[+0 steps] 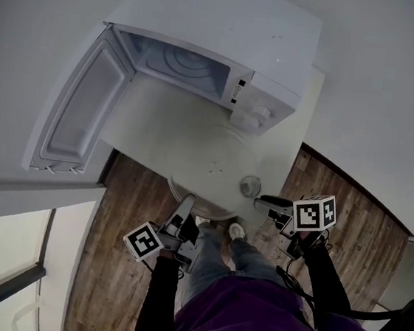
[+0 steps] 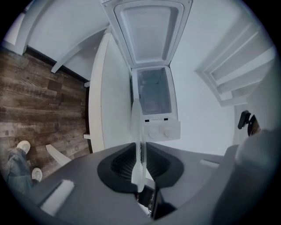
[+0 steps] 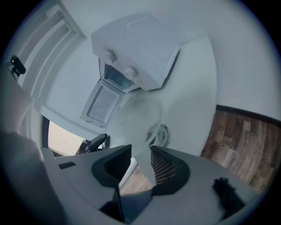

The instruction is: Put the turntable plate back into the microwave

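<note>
The clear glass turntable plate [image 1: 215, 168] hangs over the table's near edge, in front of the white microwave [image 1: 230, 30], whose cavity [image 1: 181, 65] stands open. My left gripper [image 1: 186, 206] is shut on the plate's near rim. In the left gripper view the plate [image 2: 137, 132] stands edge-on between the pads [image 2: 151, 162]. My right gripper [image 1: 264, 202] is at the plate's right rim with its jaws open. In the right gripper view the plate's rim [image 3: 136, 116] reaches into the gap, apart from the pads.
The microwave door [image 1: 80, 109] swings out to the left. A roller ring [image 1: 250, 186] lies on the white table [image 1: 149, 121] beside the plate. Wooden floor [image 1: 122, 225] and the person's shoe [image 1: 236, 231] lie below the table edge.
</note>
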`<state>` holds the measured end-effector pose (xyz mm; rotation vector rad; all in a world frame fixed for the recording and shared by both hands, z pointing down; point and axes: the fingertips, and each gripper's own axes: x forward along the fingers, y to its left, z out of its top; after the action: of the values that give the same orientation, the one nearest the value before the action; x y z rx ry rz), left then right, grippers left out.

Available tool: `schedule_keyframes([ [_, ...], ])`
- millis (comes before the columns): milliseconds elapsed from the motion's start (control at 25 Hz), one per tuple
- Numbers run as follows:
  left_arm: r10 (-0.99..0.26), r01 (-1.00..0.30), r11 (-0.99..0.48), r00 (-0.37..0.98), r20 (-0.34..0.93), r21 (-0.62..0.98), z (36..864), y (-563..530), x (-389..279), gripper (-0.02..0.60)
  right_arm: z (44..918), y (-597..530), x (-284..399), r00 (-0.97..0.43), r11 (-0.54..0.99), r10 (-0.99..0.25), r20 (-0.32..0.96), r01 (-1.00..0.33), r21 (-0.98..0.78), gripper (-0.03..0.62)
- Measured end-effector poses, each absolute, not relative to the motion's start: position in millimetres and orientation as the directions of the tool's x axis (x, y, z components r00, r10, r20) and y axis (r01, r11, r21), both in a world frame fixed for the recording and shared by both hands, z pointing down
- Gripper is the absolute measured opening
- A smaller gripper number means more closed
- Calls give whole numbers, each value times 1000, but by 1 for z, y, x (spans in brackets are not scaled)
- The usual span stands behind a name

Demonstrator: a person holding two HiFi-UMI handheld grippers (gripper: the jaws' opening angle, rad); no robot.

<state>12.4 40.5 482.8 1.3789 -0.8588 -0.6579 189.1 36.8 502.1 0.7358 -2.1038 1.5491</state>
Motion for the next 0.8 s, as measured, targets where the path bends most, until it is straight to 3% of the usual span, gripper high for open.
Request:
schedule_keyframes([
  [360, -888, -60, 25, 457, 50, 998, 457, 37, -21, 54, 480, 34, 122, -892, 123, -192, 409, -435, -892, 158],
  [800, -927, -47, -62, 374, -40, 997, 431, 11, -65, 61, 455, 7, 55, -900, 208, -242, 364, -414, -886, 156],
])
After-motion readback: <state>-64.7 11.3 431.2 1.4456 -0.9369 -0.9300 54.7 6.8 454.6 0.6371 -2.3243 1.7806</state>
